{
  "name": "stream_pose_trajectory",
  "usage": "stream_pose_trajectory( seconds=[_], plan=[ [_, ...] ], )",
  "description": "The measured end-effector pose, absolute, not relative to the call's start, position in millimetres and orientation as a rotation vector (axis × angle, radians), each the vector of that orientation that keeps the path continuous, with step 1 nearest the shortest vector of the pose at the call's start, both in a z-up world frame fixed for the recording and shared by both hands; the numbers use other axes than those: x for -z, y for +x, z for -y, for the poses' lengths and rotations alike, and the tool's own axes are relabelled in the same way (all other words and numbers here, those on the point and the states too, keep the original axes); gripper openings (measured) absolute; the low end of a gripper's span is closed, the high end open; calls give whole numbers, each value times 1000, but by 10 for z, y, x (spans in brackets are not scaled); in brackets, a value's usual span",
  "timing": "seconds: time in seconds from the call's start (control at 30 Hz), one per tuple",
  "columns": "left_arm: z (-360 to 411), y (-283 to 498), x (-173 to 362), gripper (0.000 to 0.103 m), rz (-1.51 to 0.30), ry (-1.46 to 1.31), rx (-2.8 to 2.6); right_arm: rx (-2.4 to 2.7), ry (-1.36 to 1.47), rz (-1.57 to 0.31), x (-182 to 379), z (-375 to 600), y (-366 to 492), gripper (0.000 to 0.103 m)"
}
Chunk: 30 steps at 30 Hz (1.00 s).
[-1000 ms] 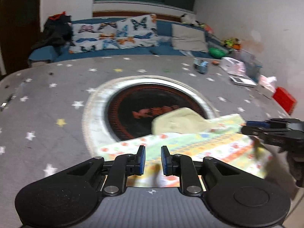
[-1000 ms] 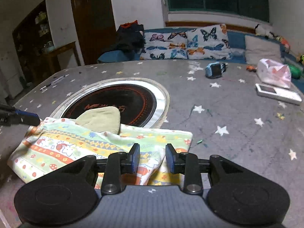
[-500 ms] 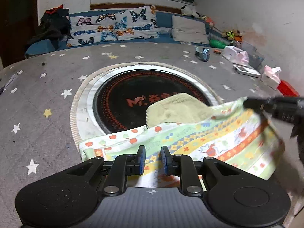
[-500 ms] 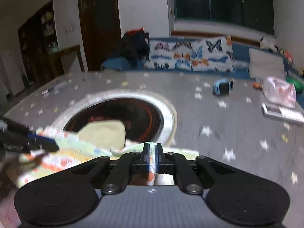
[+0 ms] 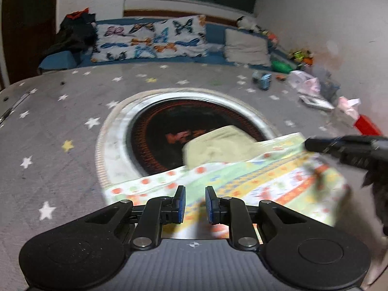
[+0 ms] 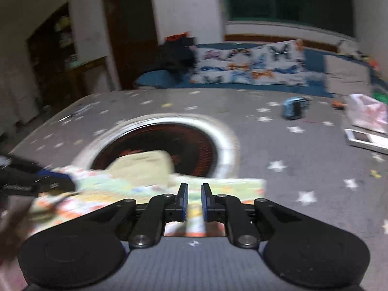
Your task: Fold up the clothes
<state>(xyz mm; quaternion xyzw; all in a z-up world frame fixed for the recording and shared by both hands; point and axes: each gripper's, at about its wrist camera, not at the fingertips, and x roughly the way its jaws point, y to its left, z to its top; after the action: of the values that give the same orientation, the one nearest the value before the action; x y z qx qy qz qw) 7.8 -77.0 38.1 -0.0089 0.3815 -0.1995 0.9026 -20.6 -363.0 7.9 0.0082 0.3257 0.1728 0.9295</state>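
Half a second ago the right gripper (image 6: 194, 202) had its pads pinched together on the near edge of the patterned garment (image 6: 150, 189); now its jaws are opening, a narrow gap shows between the blue pads, and the cloth lies under and behind them without being pressed. Over that time the left gripper (image 5: 195, 203) keeps the same small gap, hovering over its own end of the garment (image 5: 242, 177), with no cloth seen pinched between its fingers. Spread flat and blurred, the garment lies on the grey star-print table cover (image 5: 60, 126), its far edge reaching the round dark hotplate (image 6: 157, 143) set in the table's middle. A pale yellow-green cloth (image 5: 218, 148) rests on that hotplate, touching the garment's far edge. Beyond the table stands a blue sofa with butterfly cushions (image 5: 150, 38)
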Motion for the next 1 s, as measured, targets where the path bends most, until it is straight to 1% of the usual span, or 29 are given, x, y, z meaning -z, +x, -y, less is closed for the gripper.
stream_pose_trajectory(
  seconds=[0.13, 0.33, 0.4, 0.43, 0.53, 0.57, 0.63, 0.77, 1.0],
  plan=[
    [939, 50, -420, 20, -790, -52, 482, -412, 2, -706, 8, 3438, -156, 11],
    [1096, 115, -287, 20, -816, -48, 494, -371, 1, -745, 239, 3323, 102, 13],
    [1088, 146, -254, 25, -823, -58, 482, -372, 9, -739, 214, 3321, 119, 14],
    [1070, 161, -251, 26, -824, -70, 475, -373, 13, -737, 201, 3320, 128, 16],
    [1026, 197, -261, 28, -807, -90, 455, -402, 6, -721, 147, 3275, 92, 18],
    [1011, 225, -251, 30, -809, -92, 442, -415, 4, -716, 127, 3256, 77, 20],
    [963, 291, -212, 30, -823, -114, 421, -450, -4, -720, 114, 3184, 64, 25],
    [859, 350, -200, 30, -841, -185, 420, -465, -51, -733, 139, 3064, 21, 26],
    [827, 92, -323, 31, -810, -138, 447, -597, -118, -726, 25, 2907, -344, 27]
  ],
)
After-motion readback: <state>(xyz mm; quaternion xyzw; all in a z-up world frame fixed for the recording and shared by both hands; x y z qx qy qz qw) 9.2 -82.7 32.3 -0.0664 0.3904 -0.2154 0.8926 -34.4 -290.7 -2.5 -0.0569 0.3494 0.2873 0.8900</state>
